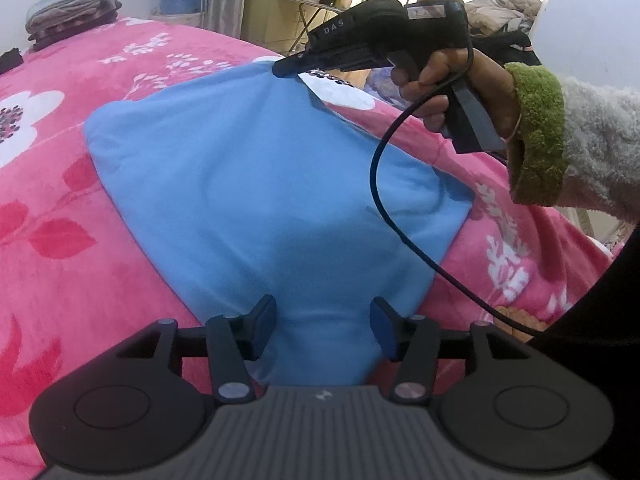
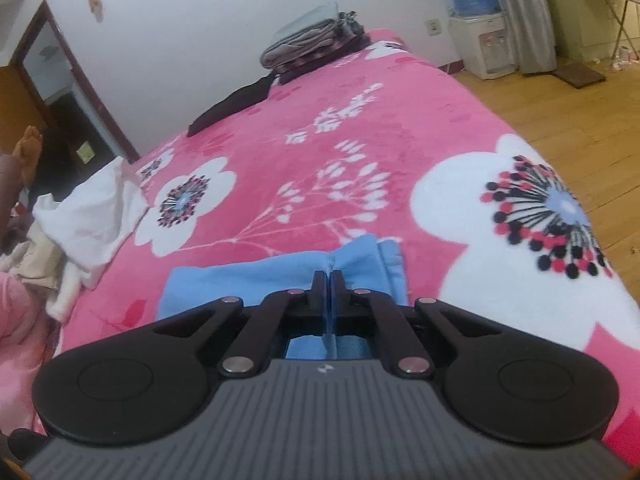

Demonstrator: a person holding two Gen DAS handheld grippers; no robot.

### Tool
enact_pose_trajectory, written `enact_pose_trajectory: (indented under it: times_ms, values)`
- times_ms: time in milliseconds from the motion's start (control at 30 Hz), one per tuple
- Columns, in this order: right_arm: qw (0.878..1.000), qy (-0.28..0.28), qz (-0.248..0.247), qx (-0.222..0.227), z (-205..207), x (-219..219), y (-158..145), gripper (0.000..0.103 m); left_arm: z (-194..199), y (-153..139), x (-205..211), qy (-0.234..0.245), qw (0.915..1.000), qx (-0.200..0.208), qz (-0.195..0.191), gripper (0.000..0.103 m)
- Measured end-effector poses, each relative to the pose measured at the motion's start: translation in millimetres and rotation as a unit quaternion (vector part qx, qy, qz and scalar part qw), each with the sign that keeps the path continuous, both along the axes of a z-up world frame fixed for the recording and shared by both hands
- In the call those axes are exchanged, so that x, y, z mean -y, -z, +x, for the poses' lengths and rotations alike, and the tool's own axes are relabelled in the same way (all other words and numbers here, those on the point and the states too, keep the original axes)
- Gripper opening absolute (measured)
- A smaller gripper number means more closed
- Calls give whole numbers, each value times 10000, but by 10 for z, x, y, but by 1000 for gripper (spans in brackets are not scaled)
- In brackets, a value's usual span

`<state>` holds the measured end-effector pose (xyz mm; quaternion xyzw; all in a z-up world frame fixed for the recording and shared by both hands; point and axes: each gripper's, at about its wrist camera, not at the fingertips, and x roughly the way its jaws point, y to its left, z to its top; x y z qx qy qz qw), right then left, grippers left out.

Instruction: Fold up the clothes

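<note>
While we look along the left gripper [image 1: 323, 326], its two blue-padded fingers stand apart with nothing clamped, hovering over the near end of a blue garment [image 1: 256, 184]. That garment lies spread on a bed covered by a pink floral blanket [image 1: 60, 208]. At the garment's far corner we see the right gripper [image 1: 288, 67], held in a hand [image 1: 452, 88] with a green-cuffed fleecy sleeve, its tip down at the cloth's edge. A cable loops from it across the blue fabric. A stack of folded clothes [image 1: 72, 12] sits far back on the bed.

Turning to the right wrist view, we see the right gripper's fingers pressed together, pinching a thin ridge of the blue garment's edge between them. Beyond, the pink blanket stretches away, with a white cloth [image 2: 92, 216] heaped at the left and the folded stack near the wall.

We judge the pinch shallow: pulling it over quickly could let the cloth slip free, or drag the unheld near end so the fold lands crooked. The cable might also snag the fabric.
</note>
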<state>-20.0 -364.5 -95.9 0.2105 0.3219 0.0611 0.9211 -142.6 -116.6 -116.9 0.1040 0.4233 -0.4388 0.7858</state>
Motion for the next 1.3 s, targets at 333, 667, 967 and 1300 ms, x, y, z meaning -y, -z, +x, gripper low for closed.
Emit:
enact_pose_trajectory:
  times_ms: [333,667,967,1300]
  values:
    - [9986,88,-459,-254,59,-27,170,0,-55,-2,17,34,9999,94,72,54]
    - [9996,-62,146,-246,178,47,-4,21,-69,-7,40,49,9998,135,117,55]
    - [9990,-282,-212,-261,325,-149,32,5,-76,-6,34,38,9998,131,121,55]
    - [9976,64,-667,158,168,-154,-118,4,-55,-6,9,42,9999,96,70,57]
